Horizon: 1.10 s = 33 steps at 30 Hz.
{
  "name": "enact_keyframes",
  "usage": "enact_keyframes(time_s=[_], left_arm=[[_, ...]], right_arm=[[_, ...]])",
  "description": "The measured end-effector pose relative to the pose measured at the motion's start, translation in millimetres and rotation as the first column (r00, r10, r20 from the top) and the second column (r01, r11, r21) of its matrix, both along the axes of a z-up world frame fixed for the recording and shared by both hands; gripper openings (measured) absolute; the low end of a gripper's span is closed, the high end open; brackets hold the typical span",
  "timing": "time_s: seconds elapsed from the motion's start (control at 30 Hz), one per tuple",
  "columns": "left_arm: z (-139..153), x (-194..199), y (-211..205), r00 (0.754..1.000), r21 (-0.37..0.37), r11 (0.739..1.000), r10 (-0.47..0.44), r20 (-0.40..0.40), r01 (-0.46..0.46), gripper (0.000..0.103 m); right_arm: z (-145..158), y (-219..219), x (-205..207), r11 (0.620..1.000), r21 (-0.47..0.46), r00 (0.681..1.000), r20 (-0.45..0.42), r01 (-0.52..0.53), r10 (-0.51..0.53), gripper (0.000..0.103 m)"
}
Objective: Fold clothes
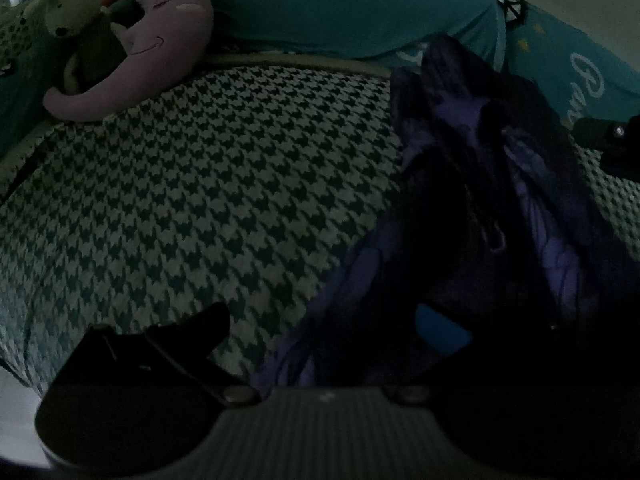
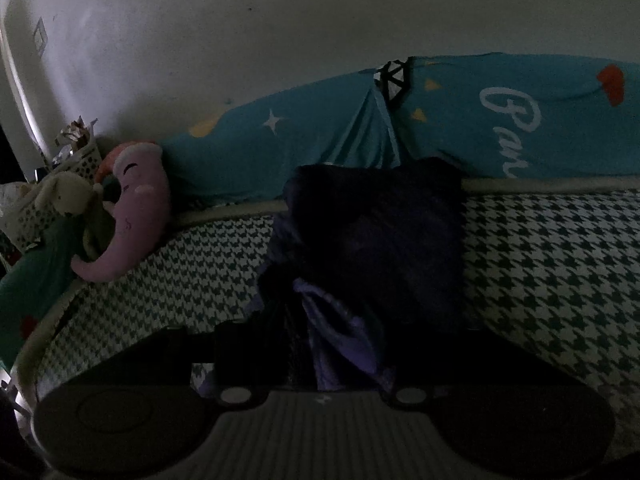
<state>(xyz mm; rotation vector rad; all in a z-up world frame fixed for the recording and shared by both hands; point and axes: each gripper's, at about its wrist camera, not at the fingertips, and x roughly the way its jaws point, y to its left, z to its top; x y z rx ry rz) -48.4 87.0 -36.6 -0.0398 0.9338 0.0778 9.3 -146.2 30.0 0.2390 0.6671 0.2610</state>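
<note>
Here, both my left gripper (image 1: 320, 324) and right gripper (image 2: 320, 344) have jaws closed on the dark purple crumpled garment (image 2: 372, 240) over the houndstooth-covered bed (image 1: 200, 180).

The dark garment (image 1: 500, 200) hid the left gripper's (image 1: 320, 332) right-hand finger at four o'clock; dimness swallowed the right gripper's (image 2: 320, 352) fingers (image 2: 236, 356), grip unclear.

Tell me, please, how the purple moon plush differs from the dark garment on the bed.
The purple moon plush is pale, curved and stuffed, with a smiling face; the dark garment is navy-purple, limp and crumpled. The plush leans at the bed's far left corner; the garment lies mid-bed, reaching toward both grippers. Both rest on the houndstooth bedcover.
</note>
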Motion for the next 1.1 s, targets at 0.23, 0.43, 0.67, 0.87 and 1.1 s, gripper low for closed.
enact_keyframes(time_s=[0.23,0.43,0.67,0.87,1.1], left_arm=[[0,-3,-2,1.0,-0.006,1.0,-0.013,-0.014,0.013,0.103],[8,5,5,1.0,-0.009,1.0,-0.013,-0.018,0.012,0.103],[19,20,12,0.999,-0.038,0.999,-0.027,-0.031,0.026,0.103],[33,41,17,0.999,-0.008,0.999,-0.05,0.006,0.05,0.103],[20,49,22,1.0,-0.053,0.998,-0.026,-0.013,0.026,0.103]], right_arm=[[0,-8,-2,1.0,-0.014,1.0,-0.002,0.013,-0.013,0.046],[-2,-16,-2,1.0,-0.019,1.0,-0.007,0.017,-0.018,0.046],[-7,-19,2,1.0,-0.015,1.0,-0.01,0.015,-0.015,0.046],[-12,-10,10,1.0,-0.015,1.0,0.013,-0.016,0.016,0.046],[-21,4,23,0.997,-0.052,0.997,0.041,-0.059,0.061,0.046]])
